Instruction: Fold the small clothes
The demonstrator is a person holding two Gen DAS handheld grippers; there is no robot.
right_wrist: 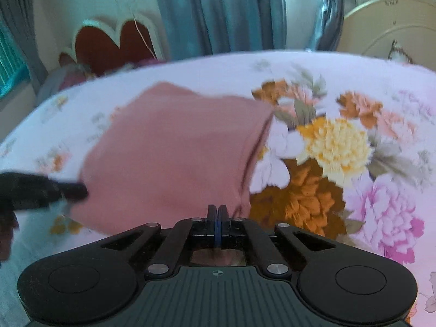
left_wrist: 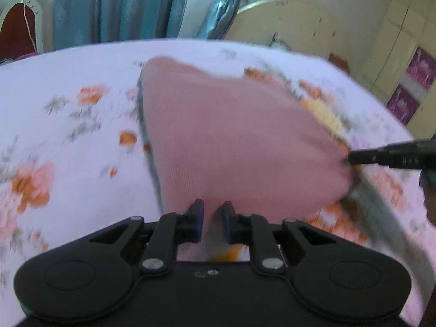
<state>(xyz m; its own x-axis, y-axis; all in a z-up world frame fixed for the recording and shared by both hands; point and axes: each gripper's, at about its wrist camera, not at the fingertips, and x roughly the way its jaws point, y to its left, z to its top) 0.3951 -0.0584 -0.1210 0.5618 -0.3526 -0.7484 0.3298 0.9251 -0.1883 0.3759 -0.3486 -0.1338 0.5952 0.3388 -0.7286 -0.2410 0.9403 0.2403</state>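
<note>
A small pink garment (left_wrist: 231, 136) is held up over the flowered bed sheet (left_wrist: 68, 125); its far part rests on the bed. My left gripper (left_wrist: 213, 218) pinches the near edge, jaws narrowly apart with cloth between them. My right gripper (right_wrist: 217, 215) is shut on the garment's (right_wrist: 169, 147) near right corner. Each gripper shows in the other's view: the right one (left_wrist: 354, 158) at the cloth's right corner, the left one (right_wrist: 79, 190) at its left edge. The frames are blurred by motion.
The bed sheet (right_wrist: 354, 150) has large orange, yellow and pink flowers. Teal curtains (left_wrist: 122, 5) and a window stand behind the bed. A cream headboard (left_wrist: 286, 21) is at the far right, a red and white headboard (right_wrist: 114, 43) at the far left.
</note>
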